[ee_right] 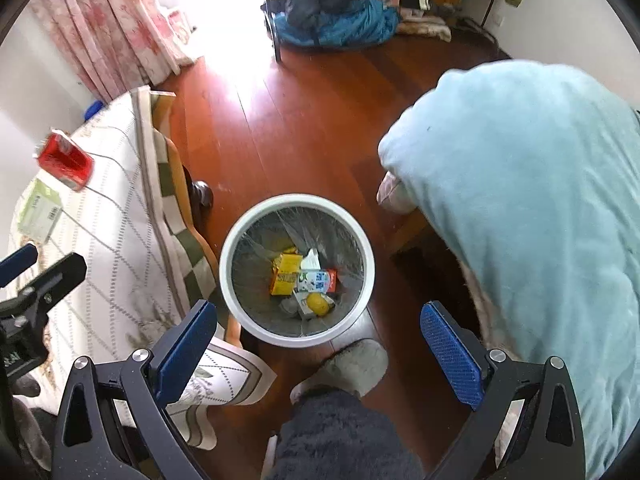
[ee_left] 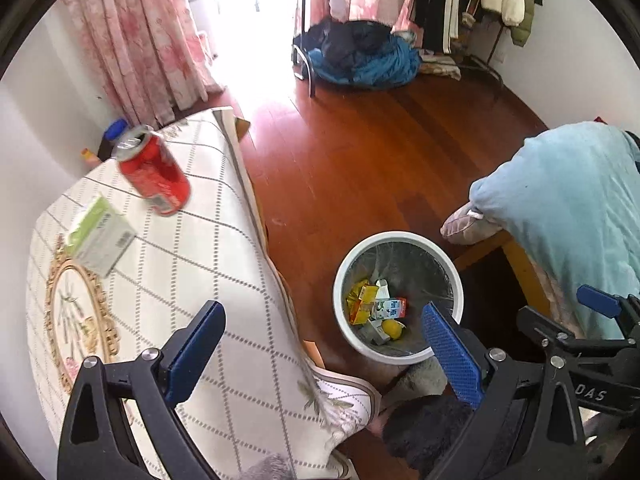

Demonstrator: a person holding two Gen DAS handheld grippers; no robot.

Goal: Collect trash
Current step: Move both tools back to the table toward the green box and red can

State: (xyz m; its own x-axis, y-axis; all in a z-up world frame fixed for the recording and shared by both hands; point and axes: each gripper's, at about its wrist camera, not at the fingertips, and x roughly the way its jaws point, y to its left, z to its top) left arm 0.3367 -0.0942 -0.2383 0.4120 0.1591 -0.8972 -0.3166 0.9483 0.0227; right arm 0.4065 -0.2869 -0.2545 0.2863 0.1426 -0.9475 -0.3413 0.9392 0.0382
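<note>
Clearly, both sets of jaws are spread wide and nothing is held between them. In the right wrist view the right gripper (ee_right: 318, 354) is aimed steeply down over the trash bin (ee_right: 240, 312), whose mouth is seen at twelve o'clock just beyond the fingertips; cartons (ee_right: 286, 274) and a yellow fruit (ee_right: 316, 304) are already lying at its bottom.

What is left to collect is found on the worktop (ee_left: 192, 264): a red can (ee_left: 154, 172) and a green-and-white carton (ee_left: 100, 236). From the left gripper (ee_left: 322, 354) both are seen at about ten o'clock, well apart from the fingertips, the carton nearer than the can. From the right gripper they are placed far out at about nine to ten o'clock, past the cloth's edge.

The can is shown tilted, its opened top turned toward eleven o'clock and its long axis running from eleven to five. The carton's long axis appears to run about ten to four, though motion blur makes that uncertain.

The left gripper is judged to be the nearer one, so the next reach is probably best made by it, toward ten o'clock across the worktop.
</note>
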